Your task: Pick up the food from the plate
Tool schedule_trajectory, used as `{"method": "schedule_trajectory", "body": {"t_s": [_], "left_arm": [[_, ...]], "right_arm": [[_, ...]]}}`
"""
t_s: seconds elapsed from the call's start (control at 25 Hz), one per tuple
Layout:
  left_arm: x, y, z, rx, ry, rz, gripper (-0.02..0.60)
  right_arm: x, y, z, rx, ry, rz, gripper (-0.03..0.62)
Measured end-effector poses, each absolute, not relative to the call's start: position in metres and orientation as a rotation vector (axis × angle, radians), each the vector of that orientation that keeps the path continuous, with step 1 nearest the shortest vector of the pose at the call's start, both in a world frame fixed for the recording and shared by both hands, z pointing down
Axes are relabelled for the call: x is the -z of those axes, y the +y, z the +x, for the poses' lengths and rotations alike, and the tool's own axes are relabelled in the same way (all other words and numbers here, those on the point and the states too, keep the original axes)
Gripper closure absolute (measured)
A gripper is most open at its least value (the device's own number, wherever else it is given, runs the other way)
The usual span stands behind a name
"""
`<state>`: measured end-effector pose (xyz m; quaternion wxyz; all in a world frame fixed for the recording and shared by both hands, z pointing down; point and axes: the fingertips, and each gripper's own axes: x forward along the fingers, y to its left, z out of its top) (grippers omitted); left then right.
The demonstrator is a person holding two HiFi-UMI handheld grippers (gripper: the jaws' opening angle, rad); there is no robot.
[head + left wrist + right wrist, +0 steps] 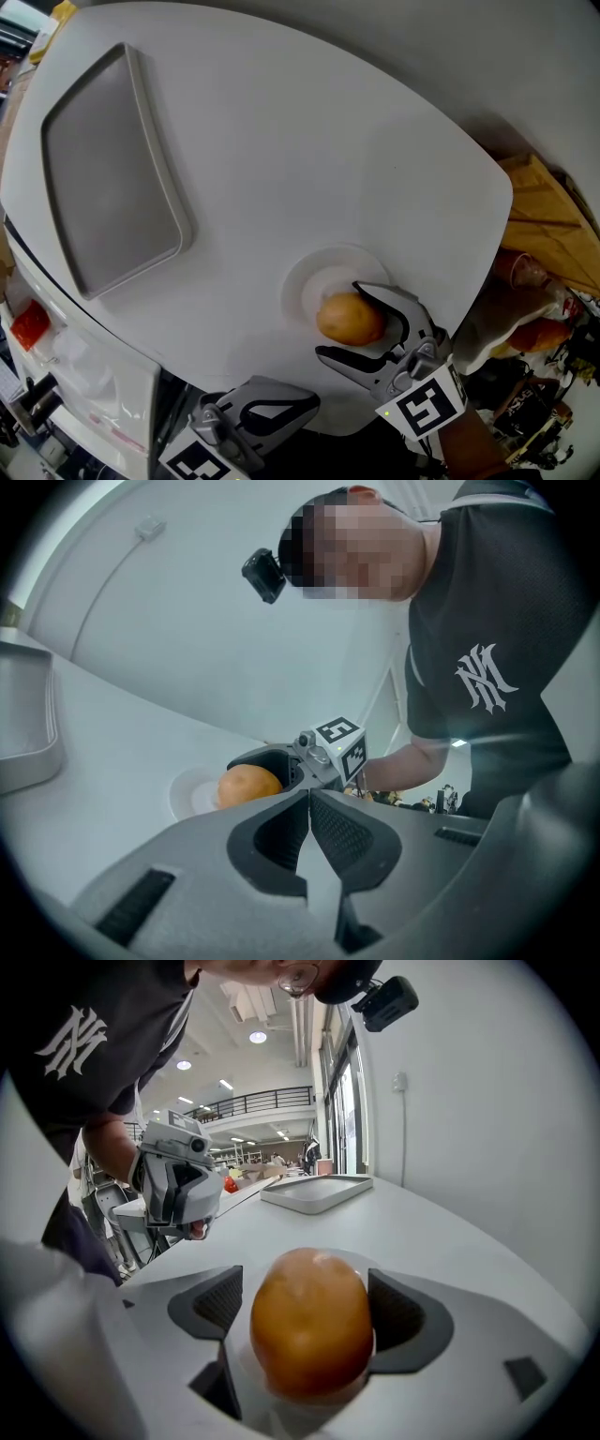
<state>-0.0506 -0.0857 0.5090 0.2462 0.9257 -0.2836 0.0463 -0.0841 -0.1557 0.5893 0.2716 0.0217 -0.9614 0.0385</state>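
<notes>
A white table [281, 141] fills the head view; a grey tray [108, 178] lies at its far left, well apart from a small white plate [319, 279] near the right edge; the food [354, 321], a round orange-brown lump, sits at the near side of that plate.

The right gripper [337, 319] reaches in from the near right with its jaws spread wide around the food, one on each side; in the right gripper view the food [309, 1321] fills the gap between the ribbed pads [398, 1312], which press against its sides, so the claw grasps the food; the plate's rim [372, 1265] shows just behind it; whether the food is off the plate or resting on it I cannot tell.

The left gripper [305, 405] hangs at the near edge of the table, left of the right one and apart from the plate; in the left gripper view its jaws are clenched together, tips touching, with nothing between them [309, 803]; beyond them that view shows the food [248, 785] on the plate [192, 797], the right gripper's marker cube [342, 745] and the person's dark shirt [487, 649].

A brown paper bag [544, 216] lies off the table at the right.
</notes>
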Motion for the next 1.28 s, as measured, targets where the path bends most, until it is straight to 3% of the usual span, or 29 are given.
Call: {"method": "schedule_trajectory", "body": {"t_s": [0.32, 0.4, 0.6, 0.72, 0.88, 1.28], "left_arm": [[-0.506, -0.087, -0.048, -0.123, -0.772, 2.548, 0.575], [-0.504, -0.087, -0.045, -0.110, -0.763, 2.559, 0.575], [-0.497, -0.084, -0.039, -0.083, -0.744, 2.586, 0.575], [-0.492, -0.083, -0.043, -0.096, -0.762, 2.586, 0.575], [-0.467, -0.070, -0.048, -0.124, -0.799, 2.563, 0.575], [-0.324, -0.034, -0.059, -0.120, -0.953, 2.615, 0.575]], "right_arm": [[-0.593, -0.157, -0.081, -0.113, -2.562, 0.060, 0.184], [-0.591, -0.159, -0.080, -0.107, -2.572, 0.081, 0.241], [-0.582, -0.157, -0.078, -0.131, -2.607, 0.068, 0.243], [-0.561, -0.160, -0.071, -0.312, -2.683, 0.106, 0.243], [-0.503, -0.166, -0.046, -0.666, -2.812, 0.204, 0.243], [-0.272, -0.157, 0.000, -0.815, -3.162, 0.226, 0.242]]}}
